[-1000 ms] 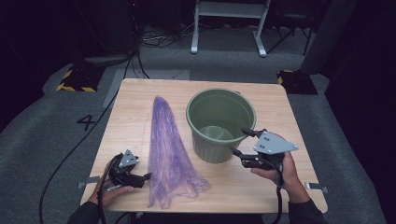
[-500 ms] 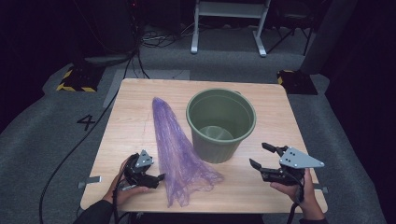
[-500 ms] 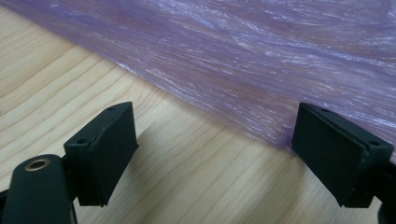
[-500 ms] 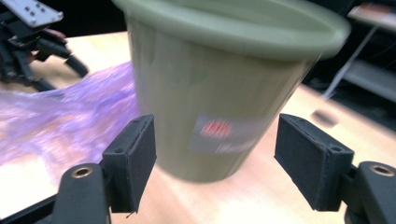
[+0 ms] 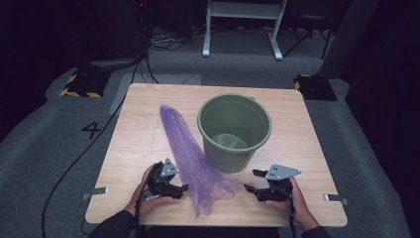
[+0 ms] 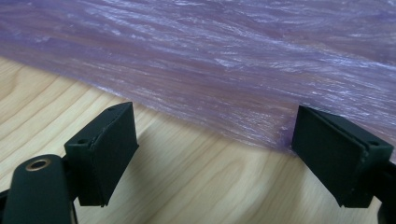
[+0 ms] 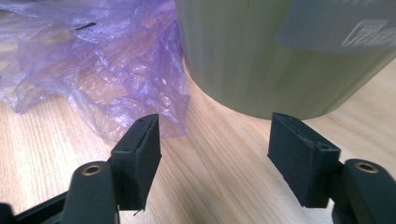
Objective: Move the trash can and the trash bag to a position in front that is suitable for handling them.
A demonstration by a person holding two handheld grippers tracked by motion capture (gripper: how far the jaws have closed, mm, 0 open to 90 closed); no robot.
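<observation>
table top with bucket, purple bag and two hand-held grippers

wooden table point(image 5: 143, 119) takes up the middle of the high view, grey carpet and black cables around it in the upper part of the frame; green bucket point(image 5: 234, 131) stands upright right of centre, and the thin purple plastic bag point(image 5: 190, 161) lies flat as a long strip from centre frame down to the lower middle, its right edge against the bucket's foot. left gripper point(image 5: 182, 189) lies low at lower left, jaws spread wide with nothing between them, one pad just at the bag's edge. right gripper point(image 5: 249, 180) sits at lower right, jaws apart and empty though they have just been closing a little; bucket wall and crumpled bag end lie just ahead.
</observation>
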